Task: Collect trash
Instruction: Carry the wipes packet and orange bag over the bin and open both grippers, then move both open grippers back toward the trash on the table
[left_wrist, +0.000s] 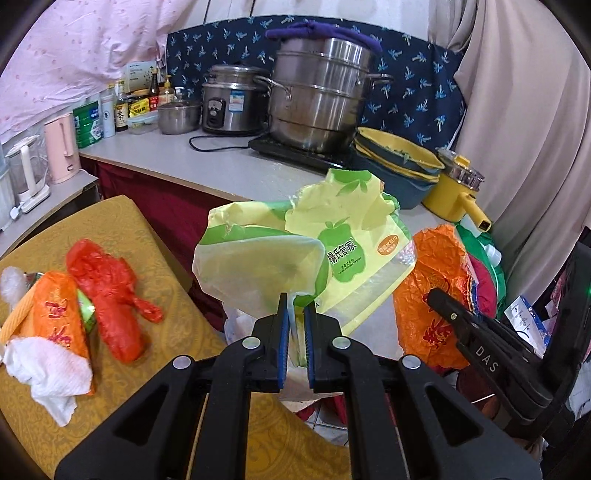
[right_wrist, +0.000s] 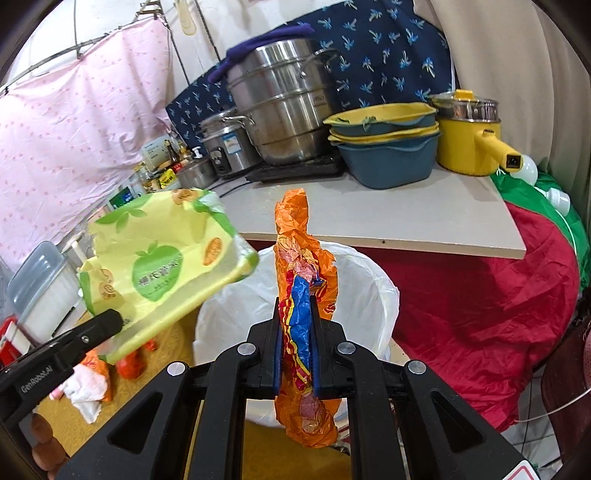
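Left gripper (left_wrist: 295, 314) jaws pinching yellow-green wrapper (left_wrist: 332, 240); right gripper (right_wrist: 295, 314) jaws pinching orange wrapper (right_wrist: 299, 266). Carry both over white-lined bin (right_wrist: 373, 295) ahead of jaws before spreading.

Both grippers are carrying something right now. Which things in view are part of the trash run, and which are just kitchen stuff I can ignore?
Job:
- green wrapper in left gripper
- orange wrapper in right gripper
- lined bin
- red bag, tissue, orange packet on the yellow cloth

Ignore:
- steamer pot
- rice cooker
- basins
- yellow pot
- kettle
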